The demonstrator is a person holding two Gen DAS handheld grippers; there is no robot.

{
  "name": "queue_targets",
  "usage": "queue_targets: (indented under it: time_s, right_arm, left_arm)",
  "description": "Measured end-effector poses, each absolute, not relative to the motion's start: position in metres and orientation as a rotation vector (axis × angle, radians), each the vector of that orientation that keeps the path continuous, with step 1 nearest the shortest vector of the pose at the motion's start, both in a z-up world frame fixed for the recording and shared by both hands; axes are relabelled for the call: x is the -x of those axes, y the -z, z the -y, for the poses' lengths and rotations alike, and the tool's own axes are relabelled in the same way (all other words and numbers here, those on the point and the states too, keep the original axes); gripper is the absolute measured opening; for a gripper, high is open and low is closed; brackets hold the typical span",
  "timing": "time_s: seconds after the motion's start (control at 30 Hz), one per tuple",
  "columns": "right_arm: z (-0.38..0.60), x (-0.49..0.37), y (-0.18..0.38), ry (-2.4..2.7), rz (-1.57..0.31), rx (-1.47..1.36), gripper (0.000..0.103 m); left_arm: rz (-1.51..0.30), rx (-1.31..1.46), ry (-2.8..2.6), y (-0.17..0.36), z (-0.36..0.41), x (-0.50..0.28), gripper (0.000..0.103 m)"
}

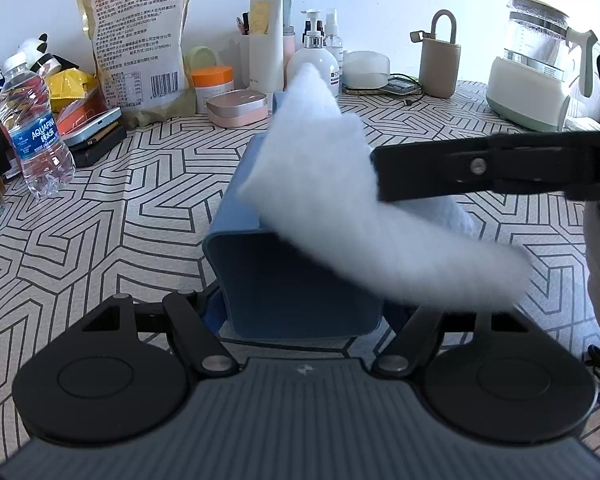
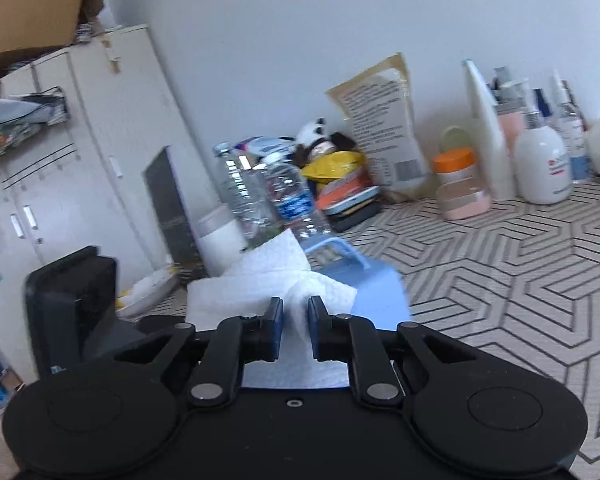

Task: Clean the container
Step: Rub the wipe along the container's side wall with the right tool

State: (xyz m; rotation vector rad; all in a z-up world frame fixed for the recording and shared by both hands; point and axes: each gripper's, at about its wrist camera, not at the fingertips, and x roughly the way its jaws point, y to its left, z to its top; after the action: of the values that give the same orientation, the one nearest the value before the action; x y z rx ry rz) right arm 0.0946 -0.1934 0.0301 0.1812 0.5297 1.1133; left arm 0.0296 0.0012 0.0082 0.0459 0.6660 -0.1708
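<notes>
A blue rectangular container [image 1: 300, 280] lies on its side on the patterned tablecloth [image 1: 120, 208]. It sits between the fingers of my left gripper [image 1: 304, 316], which is shut on its sides; the container hides the fingertips. A white cloth [image 1: 328, 184], blurred, drapes over the container's top and right side. My right gripper [image 1: 380, 176] comes in from the right, shut on the cloth. In the right wrist view the bunched cloth [image 2: 260, 280] fills the narrow gap between the blue pads [image 2: 275, 328] of my right gripper [image 2: 296, 312]. The container [image 2: 376, 292] lies just beyond.
Along the wall stand a water bottle [image 1: 32, 128], a large food bag [image 1: 140, 48], an orange-lidded jar [image 1: 214, 82], a pink case [image 1: 238, 108], pump bottles [image 1: 316, 60] and a glass kettle [image 1: 540, 64]. White cabinets [image 2: 100, 140] stand left of the table.
</notes>
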Motion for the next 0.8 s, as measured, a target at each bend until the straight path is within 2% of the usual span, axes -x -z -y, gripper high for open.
queue_targets:
  time_s: [0.8]
  right_arm:
    - [0.1978,-0.0965,-0.0279,-1.117,-0.552,-0.201,0.017]
  left_arm:
    - [-0.664,-0.049,0.17,-0.0078,-0.0005,-0.0286,0.073]
